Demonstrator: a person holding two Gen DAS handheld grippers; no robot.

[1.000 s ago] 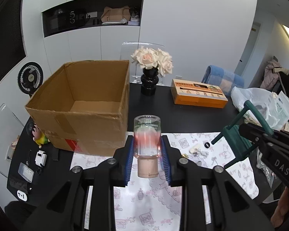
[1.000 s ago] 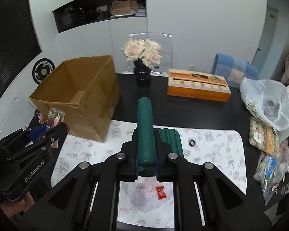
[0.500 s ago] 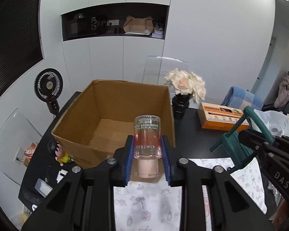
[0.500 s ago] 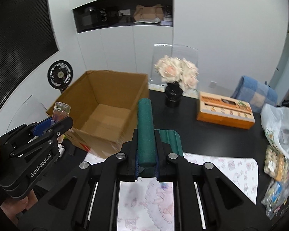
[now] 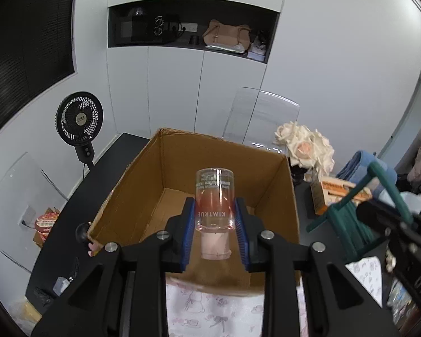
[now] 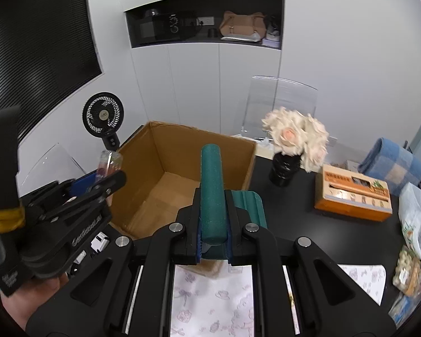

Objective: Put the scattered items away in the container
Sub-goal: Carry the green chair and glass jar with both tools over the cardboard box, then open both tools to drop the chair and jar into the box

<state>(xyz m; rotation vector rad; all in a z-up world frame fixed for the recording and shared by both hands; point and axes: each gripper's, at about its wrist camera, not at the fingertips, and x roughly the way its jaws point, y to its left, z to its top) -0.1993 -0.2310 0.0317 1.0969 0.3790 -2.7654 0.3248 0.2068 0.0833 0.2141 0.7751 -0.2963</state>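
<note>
Left wrist — fan, roses flank cardboard box

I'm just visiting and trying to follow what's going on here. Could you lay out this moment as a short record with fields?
left gripper: shut on a clear bottle with pink contents, cap end towards the camera, in front of the box opening
right gripper: shut on a green squeegee by its handle
container: open cardboard box, inside looks bare
table: black, with a patterned mat
nearby: flowers in a black vase, orange box, black fan
</note>
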